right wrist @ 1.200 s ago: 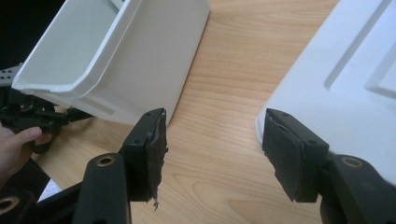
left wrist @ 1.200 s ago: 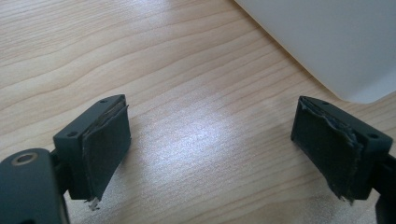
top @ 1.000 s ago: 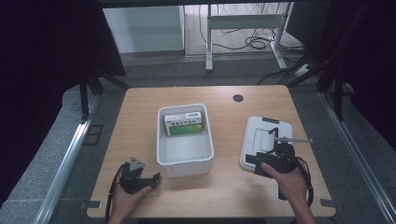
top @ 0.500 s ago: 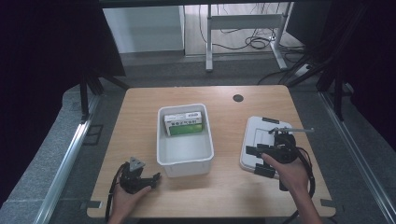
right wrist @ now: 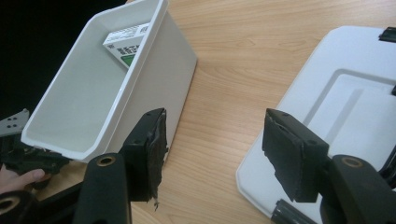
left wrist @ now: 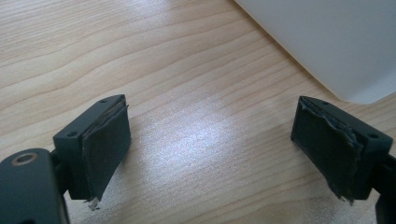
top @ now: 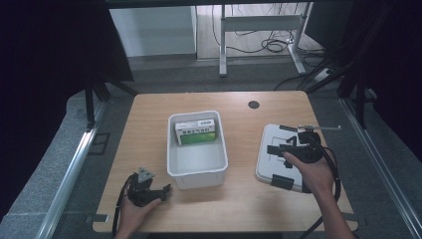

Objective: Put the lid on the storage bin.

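A white bin (top: 197, 167) stands mid-table with a green and white box (top: 195, 132) leaning at its far end. To its right lies a flat white lid (top: 271, 162) with black clips. A hand holds my right gripper (top: 291, 146) open above the lid, pointing left at the bin. In the right gripper view the jaws (right wrist: 217, 135) are empty, with the bin (right wrist: 107, 93) and box (right wrist: 128, 44) to the left and the lid (right wrist: 345, 107) to the right. My left gripper (top: 157, 191) rests open by the bin's near left corner. Its jaws (left wrist: 212, 116) frame bare wood near the bin (left wrist: 327, 42).
A small round black hole (top: 254, 104) sits in the tabletop behind the lid. The wooden table (top: 149, 124) has bare room left of the bin and along its front edge. Beyond the far edge are a metal frame and floor cables.
The right hand has carried its gripper away from the person, from the lid's near edge to over its middle. The left gripper, bin and box have not moved.
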A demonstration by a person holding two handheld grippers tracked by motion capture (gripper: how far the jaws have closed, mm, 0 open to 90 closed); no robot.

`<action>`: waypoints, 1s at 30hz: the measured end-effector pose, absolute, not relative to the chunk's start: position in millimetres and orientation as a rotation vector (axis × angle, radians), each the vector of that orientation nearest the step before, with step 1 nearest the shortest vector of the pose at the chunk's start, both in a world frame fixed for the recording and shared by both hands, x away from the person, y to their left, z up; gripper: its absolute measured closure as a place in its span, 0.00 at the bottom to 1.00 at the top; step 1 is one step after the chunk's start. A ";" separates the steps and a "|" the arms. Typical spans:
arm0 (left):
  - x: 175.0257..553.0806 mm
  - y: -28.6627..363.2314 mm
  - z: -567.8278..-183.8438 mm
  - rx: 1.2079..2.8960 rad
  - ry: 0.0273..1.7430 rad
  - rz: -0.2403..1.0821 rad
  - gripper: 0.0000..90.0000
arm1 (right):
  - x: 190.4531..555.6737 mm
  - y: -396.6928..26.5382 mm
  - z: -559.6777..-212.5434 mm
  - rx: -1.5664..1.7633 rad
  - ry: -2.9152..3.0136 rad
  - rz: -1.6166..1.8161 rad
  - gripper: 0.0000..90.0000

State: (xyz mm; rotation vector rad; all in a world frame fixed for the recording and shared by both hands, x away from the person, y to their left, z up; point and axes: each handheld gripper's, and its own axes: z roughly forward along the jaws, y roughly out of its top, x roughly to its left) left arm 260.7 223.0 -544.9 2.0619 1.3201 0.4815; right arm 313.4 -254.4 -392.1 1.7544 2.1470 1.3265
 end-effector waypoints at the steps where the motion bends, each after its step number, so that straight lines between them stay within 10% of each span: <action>1: 260.7 223.0 -544.9 2.062 1.320 0.481 0.13 | 315.0 -254.9 -391.3 1.759 2.144 1.327 0.45; 30: 260.7 223.2 -544.8 2.065 1.319 0.481 0.13 | 363.4 -257.0 -384.8 1.871 2.120 1.218 0.46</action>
